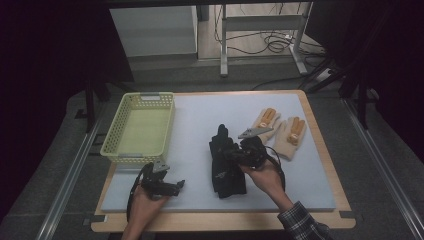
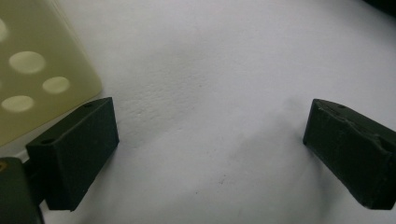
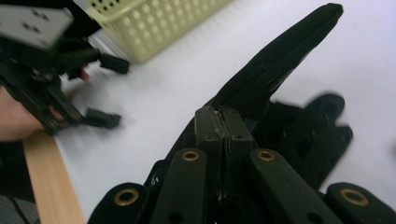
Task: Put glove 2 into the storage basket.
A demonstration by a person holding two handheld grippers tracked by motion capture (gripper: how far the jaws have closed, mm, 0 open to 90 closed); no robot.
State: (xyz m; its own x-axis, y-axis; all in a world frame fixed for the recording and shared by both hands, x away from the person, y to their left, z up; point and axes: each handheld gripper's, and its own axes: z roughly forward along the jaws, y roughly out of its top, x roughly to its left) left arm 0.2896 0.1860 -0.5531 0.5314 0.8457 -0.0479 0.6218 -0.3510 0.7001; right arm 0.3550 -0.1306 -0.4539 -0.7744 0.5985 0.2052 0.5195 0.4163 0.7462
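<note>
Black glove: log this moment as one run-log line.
right hand-held gripper: shut on black glove, lifting it | left hand-held gripper: open, empty, beside yellow basket | tan gloves: on mat

- Wooden table (image 1: 322, 150), top covered by a pale blue-white mat (image 1: 200, 120); wood shows as a border around the mat.
- Yellow perforated basket (image 1: 139, 127) on mat, far left corner.
- Black gloves (image 1: 226, 162) on mat, centre, toward near edge.
- Two beige gloves with orange fingers (image 1: 280, 131) on mat, right of the black ones, side by side.
</note>
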